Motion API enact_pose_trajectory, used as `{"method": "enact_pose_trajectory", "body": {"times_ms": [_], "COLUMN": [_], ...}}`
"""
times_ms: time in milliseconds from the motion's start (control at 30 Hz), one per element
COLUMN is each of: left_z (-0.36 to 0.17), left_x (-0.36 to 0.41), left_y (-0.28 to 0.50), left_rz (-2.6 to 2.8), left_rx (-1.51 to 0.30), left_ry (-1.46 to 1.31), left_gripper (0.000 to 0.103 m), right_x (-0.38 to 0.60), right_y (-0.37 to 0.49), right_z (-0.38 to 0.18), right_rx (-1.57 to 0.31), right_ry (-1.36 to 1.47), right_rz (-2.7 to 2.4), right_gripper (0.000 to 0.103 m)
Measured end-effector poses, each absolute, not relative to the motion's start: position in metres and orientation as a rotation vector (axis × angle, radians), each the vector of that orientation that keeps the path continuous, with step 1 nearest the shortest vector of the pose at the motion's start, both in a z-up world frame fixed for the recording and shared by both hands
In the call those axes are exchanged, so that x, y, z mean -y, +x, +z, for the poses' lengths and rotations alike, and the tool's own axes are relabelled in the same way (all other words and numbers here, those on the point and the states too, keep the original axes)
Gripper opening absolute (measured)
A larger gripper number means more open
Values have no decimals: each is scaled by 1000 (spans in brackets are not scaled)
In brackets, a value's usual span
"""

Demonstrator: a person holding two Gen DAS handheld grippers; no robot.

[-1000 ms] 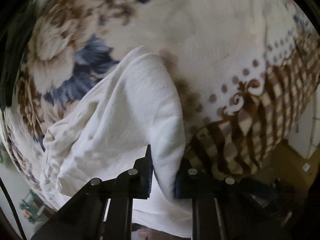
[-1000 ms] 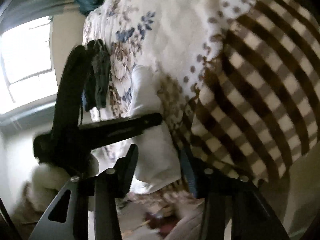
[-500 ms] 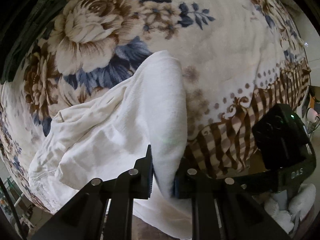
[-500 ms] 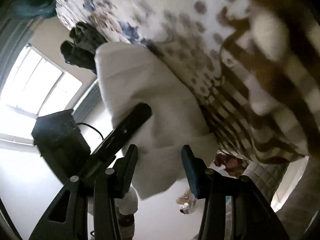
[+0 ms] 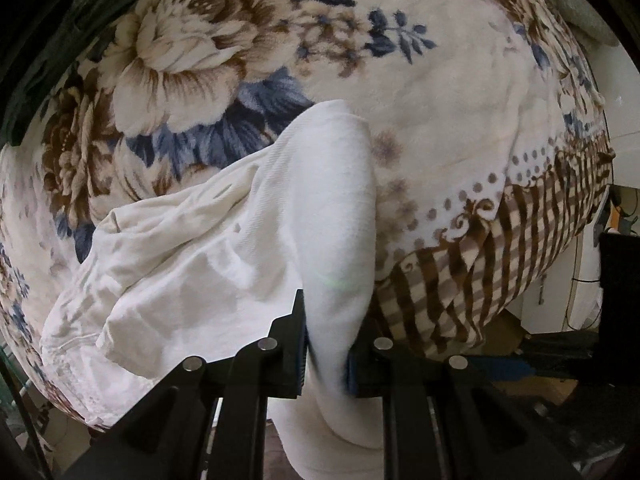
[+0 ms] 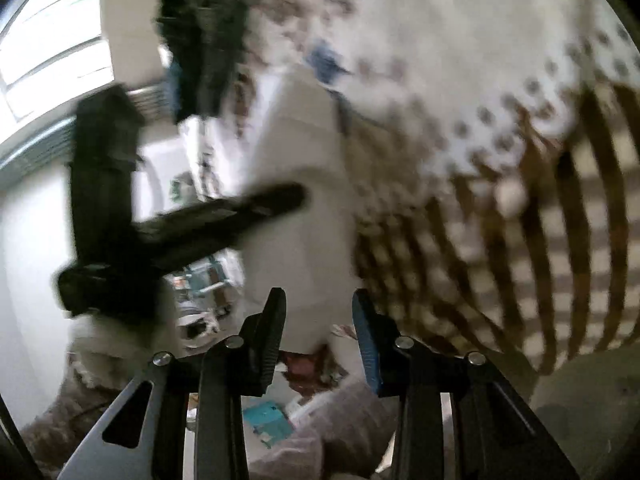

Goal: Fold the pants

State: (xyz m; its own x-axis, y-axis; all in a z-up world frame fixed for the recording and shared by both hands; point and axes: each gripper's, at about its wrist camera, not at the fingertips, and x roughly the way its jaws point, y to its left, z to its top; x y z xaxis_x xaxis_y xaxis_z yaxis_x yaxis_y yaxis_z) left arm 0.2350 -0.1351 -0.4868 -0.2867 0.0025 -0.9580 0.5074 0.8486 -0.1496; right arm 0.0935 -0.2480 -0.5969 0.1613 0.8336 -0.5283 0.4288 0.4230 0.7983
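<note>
- Pants (image 5: 224, 248): 1 white garment, lay crumpled on the floral blanket (image 5: 440, 80), its bulk toward the blanket's near edge, 1 rolled leg or cuff end hanging past that edge.
- Left gripper (image 5: 326, 344): you had its 2 fingers clamped together on the thick rolled part of the pants, just off the blanket's near edge.
- Right gripper (image 6: 318, 324): its fingers stood apart around the hanging end of the pants (image 6: 296, 220); the view was blurred, so contact could not be confirmed.
- Dark clothing (image 6: 204, 40): 1 heap, at the blanket's far side, well apart from the pants.
- Handling, as judged: soft, light, limp cloth; it would sag and bunch, not hold shape. It looked neither fragile nor slippery.
- Hold points, as judged: you were best served pinching a hem or waistband corner through all layers, 1 gripper at each end.
</note>
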Motion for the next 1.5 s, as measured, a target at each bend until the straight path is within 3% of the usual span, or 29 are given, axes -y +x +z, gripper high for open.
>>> {"method": "enact_pose_trajectory", "body": {"times_ms": [200, 433, 567, 600, 633, 667, 767, 967, 1067, 1133, 1267, 1400, 1467, 1500], "left_z": [-490, -494, -494, -495, -496, -498, -504, -517, -525, -524, -514, -486, -471, -467], "left_x": [140, 142, 146, 146, 146, 146, 150, 163, 166, 166, 160, 142, 119, 107], "left_y": [249, 260, 256, 256, 253, 253, 252, 248, 240, 238, 234, 234, 236, 235], "left_rz": [-494, -487, -507, -511, -512, -509, -521, -523, -548, -576, -646, -692, -650, -618], "left_rx": [-1835, -1847, -1856, -1865, -1875, -1887, -1915, -1944, -1973, -1996, -2086, -2018, -1935, -1897], "left_ry": [324, 253, 271, 268, 259, 245, 239, 267, 256, 210, 29, -15, 44, 78], "left_gripper": [12, 12, 12, 12, 12, 12, 12, 12, 18, 30, 32, 32, 33, 33], "right_x": [204, 178, 223, 234, 244, 253, 268, 205, 209, 226, 269, 258, 233, 229], "right_y": [120, 67, 56, 55, 57, 60, 75, 93, 75, 69, 74, 107, 120, 125], "right_z": [-603, -601, -580, -572, -567, -567, -586, -610, -613, -609, -595, -614, -640, -639], "right_rx": [-1538, -1709, -1561, -1520, -1488, -1467, -1429, -1664, -1776, -1754, -1556, -1582, -1694, -1721], "right_ry": [1114, 981, 987, 985, 1004, 1082, 1331, 1022, 831, 867, 1075, 1050, 926, 828], "right_rz": [507, 572, 399, 372, 358, 352, 308, 297, 254, 216, 183, 234, 222, 209], "right_gripper": [35, 33, 34, 39, 54, 60, 62, 61, 60, 60, 60, 61, 56, 31]}}
